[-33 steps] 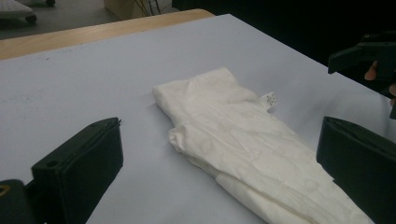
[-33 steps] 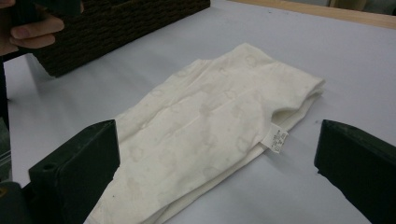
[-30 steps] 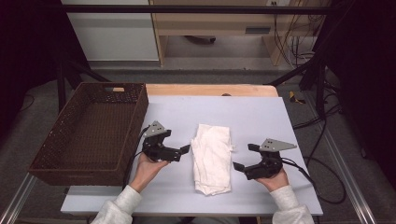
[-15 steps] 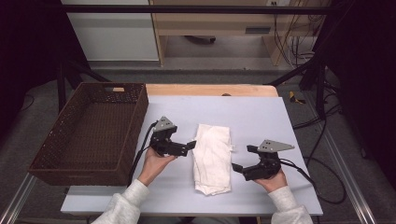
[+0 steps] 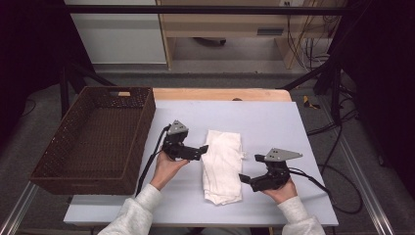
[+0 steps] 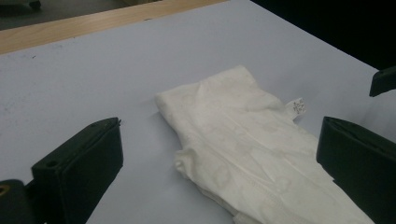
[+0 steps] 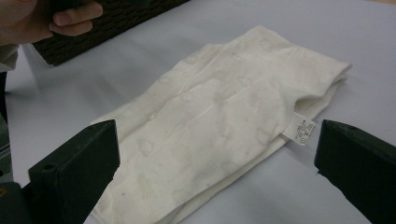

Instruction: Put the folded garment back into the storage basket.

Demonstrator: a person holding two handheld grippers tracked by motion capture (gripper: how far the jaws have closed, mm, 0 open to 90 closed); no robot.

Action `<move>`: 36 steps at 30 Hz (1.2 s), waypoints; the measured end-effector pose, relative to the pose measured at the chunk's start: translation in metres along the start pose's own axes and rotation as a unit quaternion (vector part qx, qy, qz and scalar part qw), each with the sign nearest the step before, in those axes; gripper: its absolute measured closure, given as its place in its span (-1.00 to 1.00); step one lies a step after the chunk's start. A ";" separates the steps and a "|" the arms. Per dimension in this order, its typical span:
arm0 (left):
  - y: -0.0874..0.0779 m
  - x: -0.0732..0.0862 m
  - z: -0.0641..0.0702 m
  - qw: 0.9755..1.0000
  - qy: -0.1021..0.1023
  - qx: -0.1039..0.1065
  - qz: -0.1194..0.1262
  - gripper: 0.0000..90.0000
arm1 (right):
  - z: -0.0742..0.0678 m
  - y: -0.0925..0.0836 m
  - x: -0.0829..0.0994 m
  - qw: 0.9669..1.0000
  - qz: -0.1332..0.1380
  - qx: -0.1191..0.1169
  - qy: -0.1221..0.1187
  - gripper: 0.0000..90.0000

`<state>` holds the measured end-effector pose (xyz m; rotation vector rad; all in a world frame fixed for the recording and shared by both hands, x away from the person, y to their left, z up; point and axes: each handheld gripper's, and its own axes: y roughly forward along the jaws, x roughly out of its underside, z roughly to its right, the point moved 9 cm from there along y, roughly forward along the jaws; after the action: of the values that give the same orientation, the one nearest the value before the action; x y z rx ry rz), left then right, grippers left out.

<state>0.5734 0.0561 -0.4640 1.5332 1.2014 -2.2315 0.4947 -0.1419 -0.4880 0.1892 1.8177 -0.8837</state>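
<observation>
With both jaws spread wide, the right gripper (image 5: 246, 178) and left gripper (image 5: 202, 149) flank the folded white cloth (image 5: 223, 165) lying mid-table (image 5: 274, 122), so I'd pinch all layers at its edges together; its small sewn tag (image 7: 299, 129) is too blurred to read.

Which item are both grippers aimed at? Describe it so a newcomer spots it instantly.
Start at the pale table with the brown wicker basket on its left edge. Between the left gripper and the right gripper lies a folded white cloth. It is the one soft, white thing there, with a small label at one edge.
</observation>
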 end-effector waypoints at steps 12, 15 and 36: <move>0.021 0.006 -0.003 1.000 0.000 -0.015 -0.019 -0.99 | -0.003 0.006 0.003 1.000 -0.009 0.000 -0.002 -0.98; 0.027 0.009 -0.003 0.999 0.002 -0.019 -0.026 -0.99 | -0.004 0.008 0.004 1.000 -0.013 -0.001 -0.001 -0.98; 0.059 0.027 -0.010 0.997 -0.009 -0.050 -0.064 -0.77 | -0.006 0.014 0.009 1.000 -0.025 0.001 -0.003 -0.98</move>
<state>0.6006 0.0320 -0.5180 1.4330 1.4207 -2.2193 0.4937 -0.1304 -0.5011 0.1421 1.8228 -0.9197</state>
